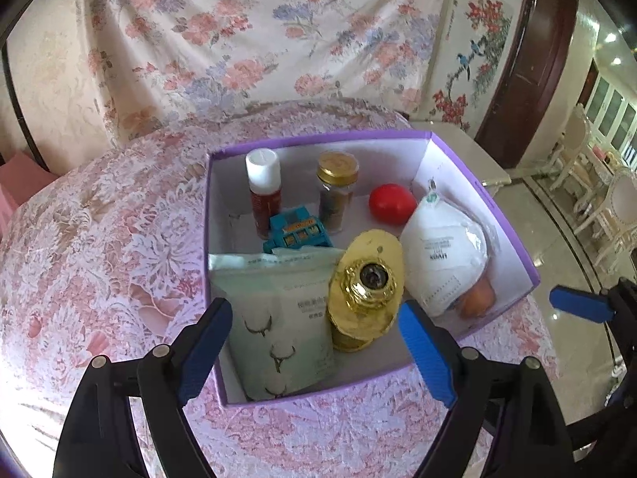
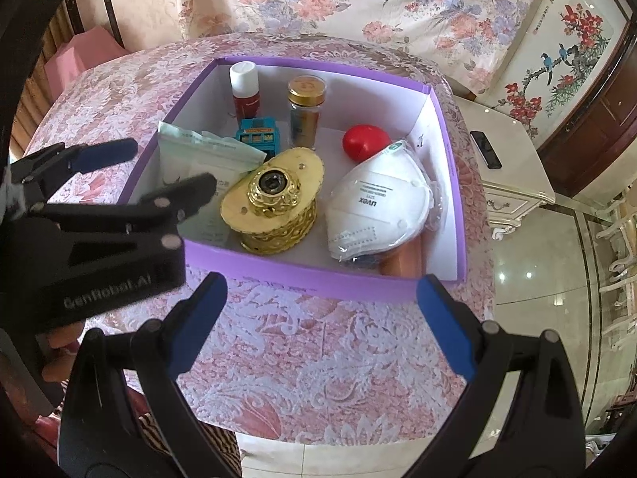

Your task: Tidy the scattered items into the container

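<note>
The purple box (image 1: 487, 199) (image 2: 278, 267) stands on the lace-covered table. Inside are a white-capped red bottle (image 1: 262, 191), a gold-lidded jar (image 1: 336, 191), a teal toy (image 1: 296, 233), a red ball (image 1: 390, 203), a white mask (image 1: 442, 255) lying over an orange thing (image 1: 477, 298), a gold ornate case (image 1: 366, 279) (image 2: 274, 203) and a cotton-pad pack (image 1: 278, 326). My left gripper (image 1: 316, 346) (image 2: 174, 163) hovers open over the box's near-left corner, touching nothing. My right gripper (image 2: 322, 281) is open and empty in front of the box.
Pink lace cloth (image 2: 318, 358) covers the table, whose front edge runs just below my right gripper. A floral sheet (image 1: 258, 40) hangs behind. To the right stand a white cabinet (image 2: 513, 183) with a black remote (image 2: 485, 149), and pale chairs (image 1: 597, 183).
</note>
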